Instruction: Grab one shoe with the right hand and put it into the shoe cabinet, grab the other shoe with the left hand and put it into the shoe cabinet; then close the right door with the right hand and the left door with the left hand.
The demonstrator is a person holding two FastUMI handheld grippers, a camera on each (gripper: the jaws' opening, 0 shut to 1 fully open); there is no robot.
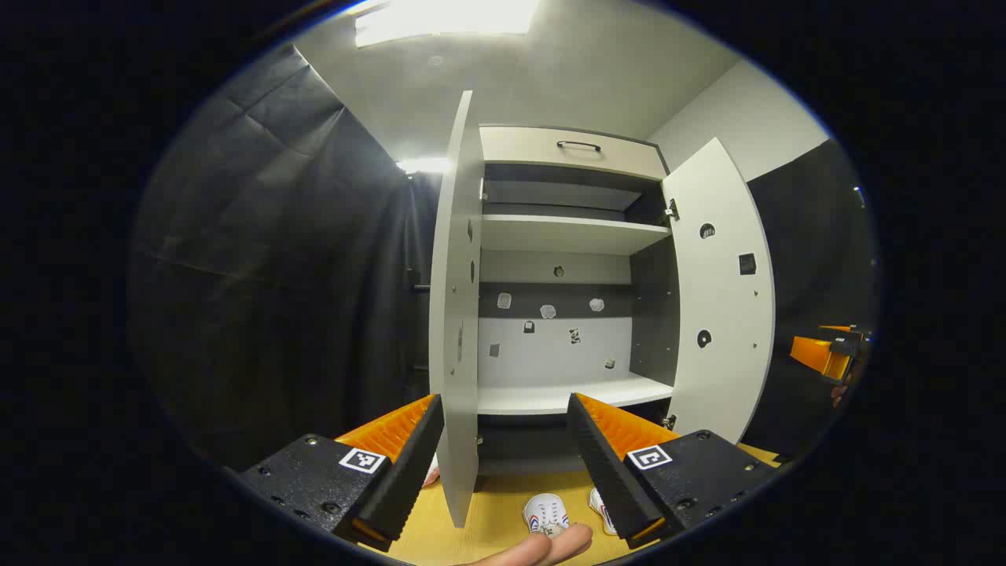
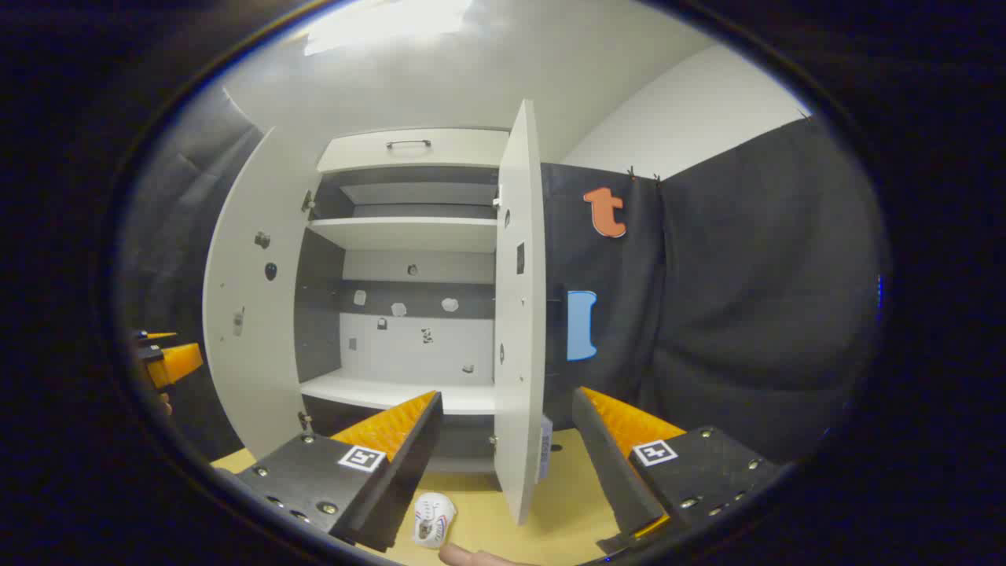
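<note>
The white shoe cabinet (image 1: 574,234) stands ahead with both doors swung out. Its left door (image 1: 458,314) faces me edge-on and its right door (image 1: 723,299) hangs wide. Low on the wooden floor lie two white shoes with red and blue trim (image 1: 545,509) (image 1: 599,503), the second partly behind a finger. My left gripper (image 1: 504,401) is open and holds nothing, well above the shoes. In the right gripper view one shoe (image 2: 434,519) lies below the open, empty right gripper (image 2: 507,397). The cabinet's right door (image 2: 519,314) stands edge-on there. The lower shelf (image 2: 377,391) is bare.
A fingertip (image 1: 550,545) shows at the bottom edge. The right gripper (image 1: 825,355) is seen far right, and the left gripper (image 2: 169,362) far left in the other view. Black cloth walls flank the cabinet. The floor (image 2: 566,503) is light wood. A drawer with a handle (image 1: 578,145) tops the cabinet.
</note>
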